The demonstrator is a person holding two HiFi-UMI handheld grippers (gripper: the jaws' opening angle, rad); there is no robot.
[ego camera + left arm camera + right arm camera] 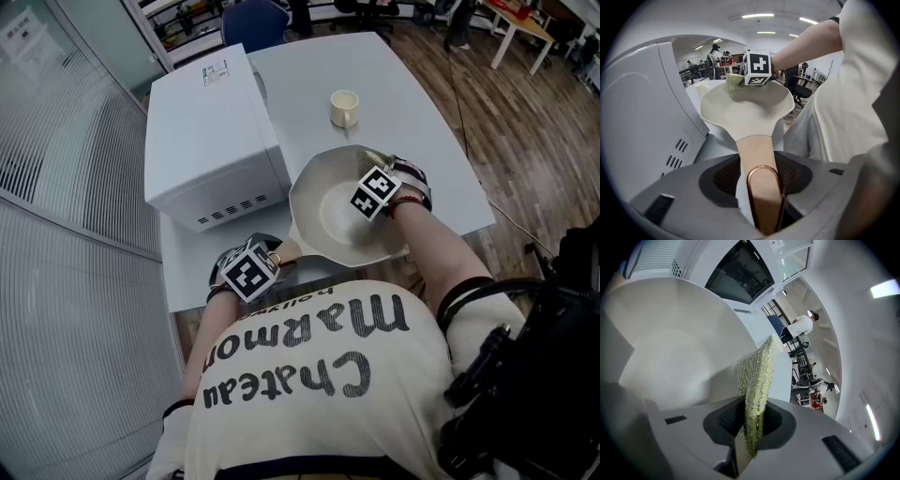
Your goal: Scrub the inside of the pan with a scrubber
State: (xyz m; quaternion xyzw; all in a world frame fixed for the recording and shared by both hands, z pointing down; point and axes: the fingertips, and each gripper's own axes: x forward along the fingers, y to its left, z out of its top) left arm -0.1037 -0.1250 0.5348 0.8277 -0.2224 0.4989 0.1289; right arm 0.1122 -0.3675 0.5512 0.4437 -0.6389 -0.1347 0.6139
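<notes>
So the left claw point(279, 255), down by the tabletop's point(412, 103) near edge, is clamped on the pan's point(328, 216) handle. Meanwhile the right claw point(752, 441) pinches the green scrubber point(757, 376) just inside the pan's far rim.

The pale table point(412, 103) carries a white microwave point(211, 131) on its left and a cream cup point(344, 108) toward the far right. The pan point(328, 220) is over its near edge, contact unclear.

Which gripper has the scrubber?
The right gripper, clamped on the green scrubber inside the pan; the left gripper holds the pan's handle instead.
</notes>
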